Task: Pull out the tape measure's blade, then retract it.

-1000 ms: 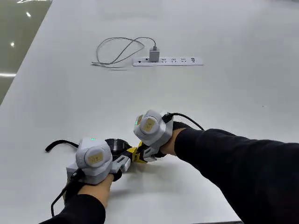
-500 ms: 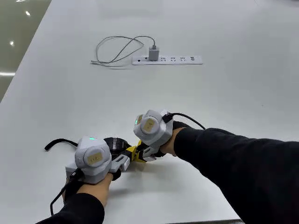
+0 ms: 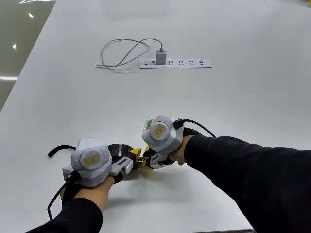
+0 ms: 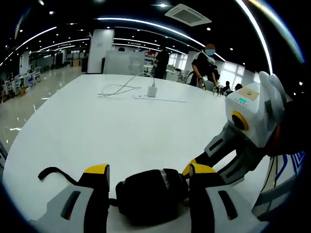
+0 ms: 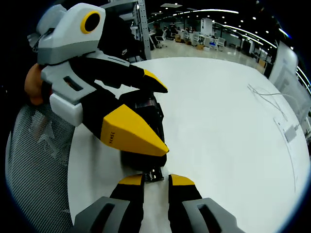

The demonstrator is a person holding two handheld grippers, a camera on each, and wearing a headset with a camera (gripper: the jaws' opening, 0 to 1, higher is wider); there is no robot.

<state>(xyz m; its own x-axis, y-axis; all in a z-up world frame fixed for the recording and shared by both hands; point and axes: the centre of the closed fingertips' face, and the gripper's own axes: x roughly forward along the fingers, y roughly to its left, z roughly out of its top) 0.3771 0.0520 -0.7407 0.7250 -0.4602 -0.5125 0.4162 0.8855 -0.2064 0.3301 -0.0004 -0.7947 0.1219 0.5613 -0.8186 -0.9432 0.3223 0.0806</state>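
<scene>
White table (image 3: 218, 97) in the head view: left gripper (image 3: 130, 160) and right gripper (image 3: 146, 162) meet near its front edge, at the black tape measure (image 3: 118, 149). Left gripper view: yellow-tipped jaws clamp the tape measure (image 4: 150, 194). Right gripper view: jaws nearly together at the blade's tab (image 5: 153, 174); I cannot tell whether they are pinching it.

Tape measure (image 5: 141, 162) was mostly hidden behind left gripper (image 5: 164, 119); right gripper (image 5: 155, 180) hold on blade tip (image 5: 153, 175) was indeterminable
</scene>
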